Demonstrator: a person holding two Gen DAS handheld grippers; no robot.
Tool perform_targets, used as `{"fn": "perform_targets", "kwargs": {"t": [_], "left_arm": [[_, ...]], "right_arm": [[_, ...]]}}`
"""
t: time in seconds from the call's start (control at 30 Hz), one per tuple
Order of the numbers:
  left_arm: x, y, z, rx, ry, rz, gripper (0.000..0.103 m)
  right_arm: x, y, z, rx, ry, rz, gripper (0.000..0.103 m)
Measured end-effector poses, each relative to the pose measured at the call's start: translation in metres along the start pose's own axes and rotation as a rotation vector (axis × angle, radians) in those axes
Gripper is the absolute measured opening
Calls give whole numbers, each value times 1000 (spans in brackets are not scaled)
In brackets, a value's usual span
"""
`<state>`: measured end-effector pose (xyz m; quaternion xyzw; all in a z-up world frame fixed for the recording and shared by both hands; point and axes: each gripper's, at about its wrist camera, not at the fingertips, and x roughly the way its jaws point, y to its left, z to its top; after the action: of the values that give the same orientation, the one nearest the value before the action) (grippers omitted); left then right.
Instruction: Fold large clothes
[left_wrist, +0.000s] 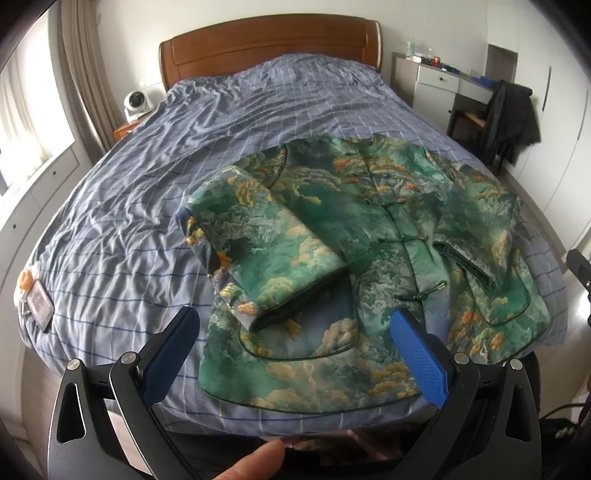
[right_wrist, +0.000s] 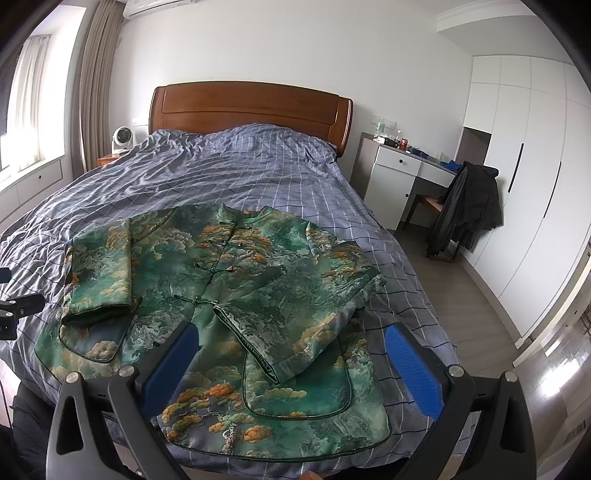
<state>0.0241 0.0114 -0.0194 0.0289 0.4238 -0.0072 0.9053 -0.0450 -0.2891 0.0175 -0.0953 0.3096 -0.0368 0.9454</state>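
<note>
A green jacket (left_wrist: 369, 229) with orange and white cloud print lies flat, front up, at the near end of the bed; it also shows in the right wrist view (right_wrist: 229, 280). Both sleeves are folded in over the body: the left sleeve (left_wrist: 266, 251) and the right sleeve (right_wrist: 295, 332). My left gripper (left_wrist: 295, 354) is open and empty, above the jacket's near hem. My right gripper (right_wrist: 291, 365) is open and empty, above the hem on the right side.
The bed has a wrinkled blue checked cover (left_wrist: 184, 147) and a wooden headboard (right_wrist: 251, 107). A phone (left_wrist: 38, 306) lies at the left bed edge. A desk (right_wrist: 402, 173) and a chair with a dark coat (right_wrist: 469, 206) stand to the right.
</note>
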Motion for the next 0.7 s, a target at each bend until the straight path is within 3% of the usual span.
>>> {"fn": "perform_targets", "kwargs": {"t": [0.7], "left_arm": [[3, 4, -3, -3, -4, -2, 103]], "right_arm": [[-2, 4, 1, -4, -2, 6, 103]]}}
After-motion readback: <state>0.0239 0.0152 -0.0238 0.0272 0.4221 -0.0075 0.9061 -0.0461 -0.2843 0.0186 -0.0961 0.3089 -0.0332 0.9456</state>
